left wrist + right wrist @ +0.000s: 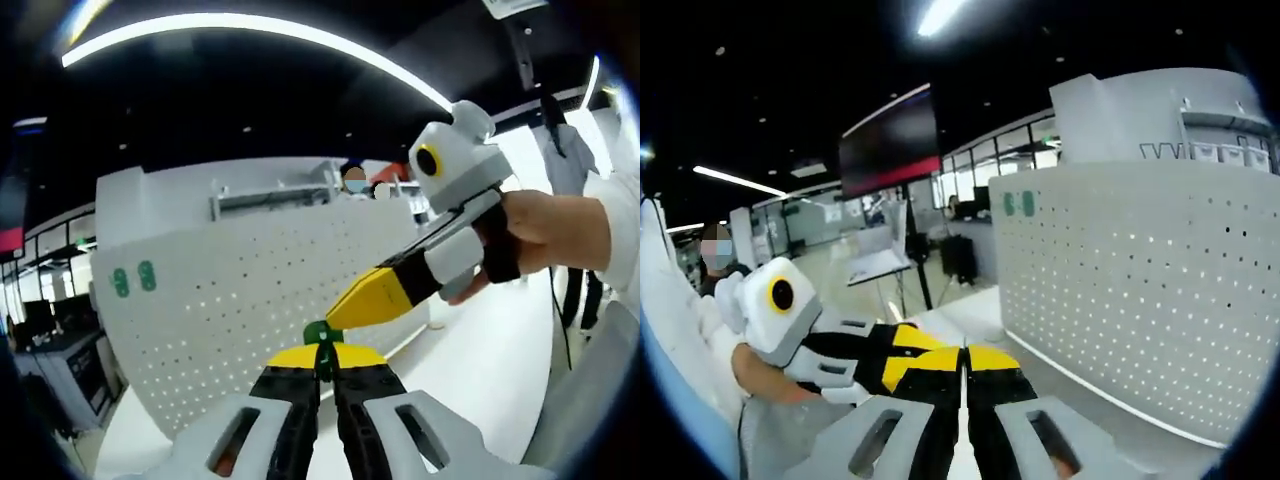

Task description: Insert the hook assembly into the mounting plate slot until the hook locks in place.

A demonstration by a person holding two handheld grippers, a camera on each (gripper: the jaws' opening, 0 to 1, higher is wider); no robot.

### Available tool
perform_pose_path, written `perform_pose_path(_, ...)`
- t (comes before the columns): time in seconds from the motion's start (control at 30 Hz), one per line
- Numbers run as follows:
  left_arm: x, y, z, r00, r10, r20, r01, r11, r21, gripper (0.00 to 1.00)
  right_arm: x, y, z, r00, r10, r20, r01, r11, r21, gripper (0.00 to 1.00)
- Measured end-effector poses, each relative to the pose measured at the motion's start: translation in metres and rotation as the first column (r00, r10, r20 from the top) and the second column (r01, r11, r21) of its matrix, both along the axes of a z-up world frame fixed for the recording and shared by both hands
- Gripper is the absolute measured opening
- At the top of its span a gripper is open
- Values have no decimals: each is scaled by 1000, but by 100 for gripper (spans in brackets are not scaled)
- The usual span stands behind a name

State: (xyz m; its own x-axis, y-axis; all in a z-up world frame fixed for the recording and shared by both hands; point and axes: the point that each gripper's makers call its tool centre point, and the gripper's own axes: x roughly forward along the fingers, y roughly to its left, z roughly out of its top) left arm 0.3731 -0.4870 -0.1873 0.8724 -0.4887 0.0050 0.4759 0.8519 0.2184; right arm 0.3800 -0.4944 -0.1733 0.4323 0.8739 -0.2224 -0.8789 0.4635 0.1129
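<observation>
L gripper [325,362] w/ green hook [322,332]

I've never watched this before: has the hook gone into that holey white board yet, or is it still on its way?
Not in yet. The left gripper is shut on a small green hook, held apart from the white pegboard. The right gripper hovers just above it, jaws shut. Still left: bringing the hook to the board and locking it in.

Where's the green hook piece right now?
In the left gripper view, the green hook piece sits at the left gripper's jaw tips, before the pegboard.
</observation>
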Motion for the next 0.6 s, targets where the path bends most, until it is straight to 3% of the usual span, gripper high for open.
perform_pose_path(0.6, -2, -1, 2, 1000, 1, -6, -1, 1000, -13, 4, -3, 0, 3, 1000, 5, 31, -5, 1000, -9, 0)
